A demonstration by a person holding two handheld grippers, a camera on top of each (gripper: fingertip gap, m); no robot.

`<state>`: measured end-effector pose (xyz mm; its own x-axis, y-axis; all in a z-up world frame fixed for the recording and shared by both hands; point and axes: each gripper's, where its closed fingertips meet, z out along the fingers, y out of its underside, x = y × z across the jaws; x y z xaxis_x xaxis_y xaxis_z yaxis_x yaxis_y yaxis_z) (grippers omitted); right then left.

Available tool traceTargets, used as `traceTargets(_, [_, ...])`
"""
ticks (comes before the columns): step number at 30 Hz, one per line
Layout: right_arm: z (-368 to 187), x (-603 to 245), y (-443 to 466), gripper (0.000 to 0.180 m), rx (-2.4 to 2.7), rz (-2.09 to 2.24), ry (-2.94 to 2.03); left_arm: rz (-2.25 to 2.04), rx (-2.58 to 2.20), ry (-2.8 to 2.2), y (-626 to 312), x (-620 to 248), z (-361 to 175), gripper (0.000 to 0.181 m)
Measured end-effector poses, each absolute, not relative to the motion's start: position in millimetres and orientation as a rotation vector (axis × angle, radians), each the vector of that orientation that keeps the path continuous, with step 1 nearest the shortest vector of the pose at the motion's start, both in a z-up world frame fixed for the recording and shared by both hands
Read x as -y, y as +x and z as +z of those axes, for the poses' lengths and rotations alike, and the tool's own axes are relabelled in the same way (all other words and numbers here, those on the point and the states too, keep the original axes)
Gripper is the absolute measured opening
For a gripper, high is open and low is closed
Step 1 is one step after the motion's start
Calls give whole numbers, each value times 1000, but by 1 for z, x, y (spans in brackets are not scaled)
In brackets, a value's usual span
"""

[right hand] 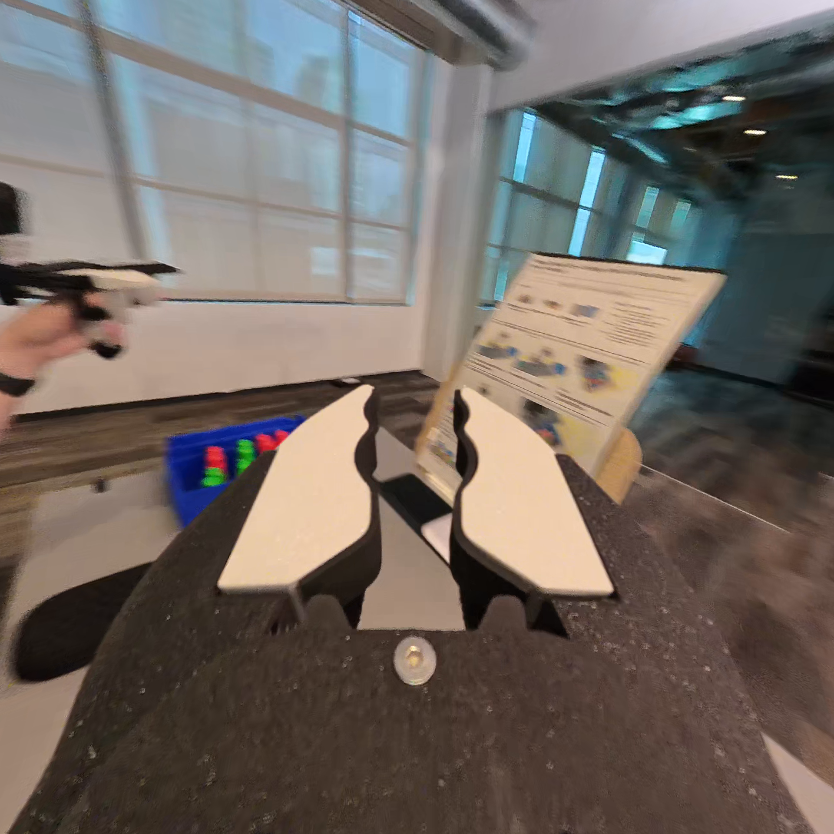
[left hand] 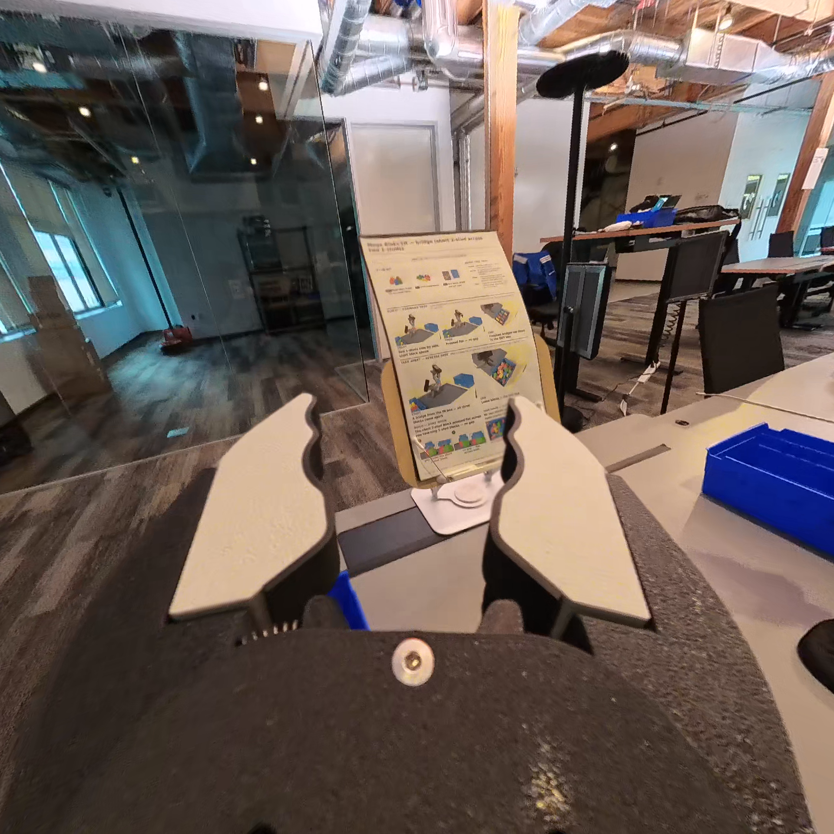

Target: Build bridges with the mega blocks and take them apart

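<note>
The left gripper [left hand: 413, 417] hung with jaws wide apart, holding nothing; the right gripper [right hand: 413, 397] was parted too — both above the table [left hand: 744, 586]; the mega blocks [right hand: 243, 453] sat in a blue bin [right hand: 189, 478] beside the instruction sheet [right hand: 586, 343].

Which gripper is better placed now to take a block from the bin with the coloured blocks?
Probably the right gripper: its open jaws have the blue bin with blocks just ahead-left.

My left gripper [left hand: 413, 444] has a speckled black grainy plastic body, two pale grey flat-topped fingers [left hand: 257, 505] with wavy black inner edges, and one silver hex screw [left hand: 413, 662]. My right gripper [right hand: 413, 431] looks the same; its own silver screw [right hand: 414, 660] sits centred.
</note>
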<state>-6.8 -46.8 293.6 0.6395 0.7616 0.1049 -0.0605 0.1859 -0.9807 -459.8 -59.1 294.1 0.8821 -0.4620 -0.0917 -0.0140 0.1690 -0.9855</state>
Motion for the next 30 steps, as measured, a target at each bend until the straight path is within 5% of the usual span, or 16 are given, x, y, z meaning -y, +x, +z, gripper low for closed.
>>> traceTargets(3, [307, 63, -38, 31, 780, 845, -1173, -307, -369, -1451, -453, 50, 288, 87])
traceTargets(12, [332, 67, -58, 18, 746, 912, -987, -205, -374, -1394, -465, 51, 280, 43])
traceTargets(17, [334, 92, -74, 18, 772, 1056, -807, -166, -456, -1560, -477, 43, 227, 32])
traceTargets(30, [189, 22, -101, 29, 939, 635, -1435, 228, -1225, -2096, -546, 51, -7, 48])
